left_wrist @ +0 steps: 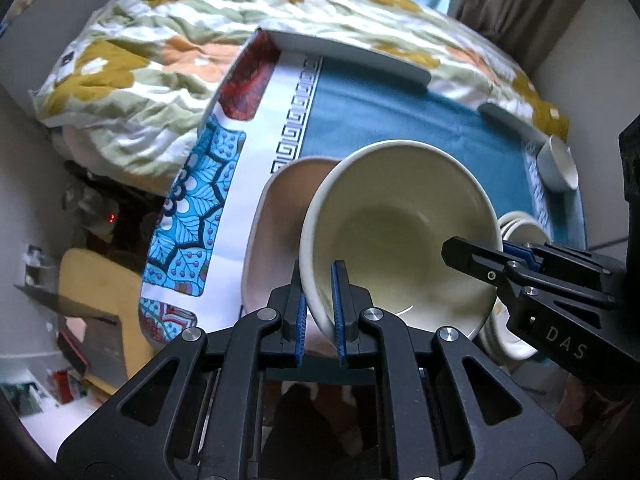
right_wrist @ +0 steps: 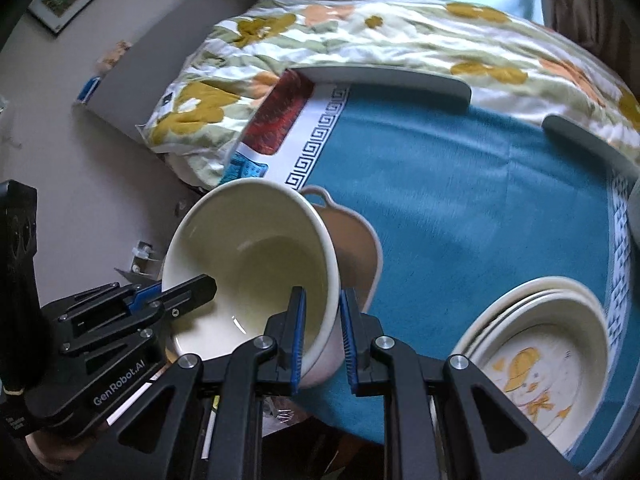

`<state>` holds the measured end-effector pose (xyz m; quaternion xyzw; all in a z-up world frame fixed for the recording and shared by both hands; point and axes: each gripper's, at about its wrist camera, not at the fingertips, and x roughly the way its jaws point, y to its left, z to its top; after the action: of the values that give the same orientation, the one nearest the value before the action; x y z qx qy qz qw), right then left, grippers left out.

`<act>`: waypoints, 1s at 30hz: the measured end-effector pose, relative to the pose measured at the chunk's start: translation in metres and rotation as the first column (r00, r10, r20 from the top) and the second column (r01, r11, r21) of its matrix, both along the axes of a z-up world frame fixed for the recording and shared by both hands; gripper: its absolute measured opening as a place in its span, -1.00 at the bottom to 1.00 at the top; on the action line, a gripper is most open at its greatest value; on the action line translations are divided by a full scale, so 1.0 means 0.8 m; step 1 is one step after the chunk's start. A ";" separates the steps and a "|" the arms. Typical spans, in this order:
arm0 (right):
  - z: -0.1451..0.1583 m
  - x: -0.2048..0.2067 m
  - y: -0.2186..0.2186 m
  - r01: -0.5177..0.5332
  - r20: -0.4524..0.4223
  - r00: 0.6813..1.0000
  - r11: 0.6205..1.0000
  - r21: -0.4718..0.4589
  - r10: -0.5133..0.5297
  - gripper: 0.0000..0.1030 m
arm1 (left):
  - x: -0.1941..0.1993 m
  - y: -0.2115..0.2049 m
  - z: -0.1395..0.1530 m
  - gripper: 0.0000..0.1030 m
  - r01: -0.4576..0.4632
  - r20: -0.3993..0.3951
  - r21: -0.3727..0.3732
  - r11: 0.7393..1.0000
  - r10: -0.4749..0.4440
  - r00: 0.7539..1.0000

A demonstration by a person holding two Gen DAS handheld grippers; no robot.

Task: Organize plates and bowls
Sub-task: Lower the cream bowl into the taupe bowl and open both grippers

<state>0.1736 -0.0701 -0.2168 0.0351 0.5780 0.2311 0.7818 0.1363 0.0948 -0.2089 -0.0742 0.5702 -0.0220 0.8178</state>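
Observation:
A large cream bowl (left_wrist: pixel 404 224) is held tilted above the table by both grippers. My left gripper (left_wrist: pixel 320 308) is shut on its near-left rim. My right gripper (right_wrist: pixel 323 340) has its jaws on either side of the opposite rim of the bowl (right_wrist: pixel 256 256), gripping it. Under the bowl sits a pink handled dish (left_wrist: pixel 276 216), also in the right wrist view (right_wrist: pixel 356 240). A stack of cream plates with a yellow duck print (right_wrist: pixel 540 344) lies at the table's near right; its edge shows in the left wrist view (left_wrist: pixel 520 228).
The table has a blue cloth (right_wrist: pixel 460 184) with a patterned white border. A small white cup (left_wrist: pixel 558 164) lies on its side at the far right edge. Grey tray edges (right_wrist: pixel 384 76) and a floral quilt (right_wrist: pixel 400 28) lie behind.

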 end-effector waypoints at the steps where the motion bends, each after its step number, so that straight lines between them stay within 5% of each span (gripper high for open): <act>1: -0.004 0.001 0.003 0.005 -0.007 1.000 1.000 -0.004 -0.005 -0.69 | 0.004 0.004 -0.007 -0.81 0.009 -0.015 -0.001 1.000 -0.009 1.000; 17: -0.043 0.029 0.023 -0.030 -0.073 0.997 0.996 -0.079 0.024 -0.69 | 0.036 0.008 -0.069 -0.81 0.059 -0.146 0.078 0.995 -0.048 0.988; 30: -0.043 0.030 0.025 -0.024 -0.062 0.998 0.996 -0.092 0.018 -0.69 | 0.039 -0.009 -0.079 -0.69 0.115 -0.163 0.160 0.980 -0.089 0.983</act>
<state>0.1976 -0.0501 -0.2516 0.0000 0.6120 0.2111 0.7622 0.1677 0.0873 -0.2723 0.0231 0.6351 -0.0099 0.7720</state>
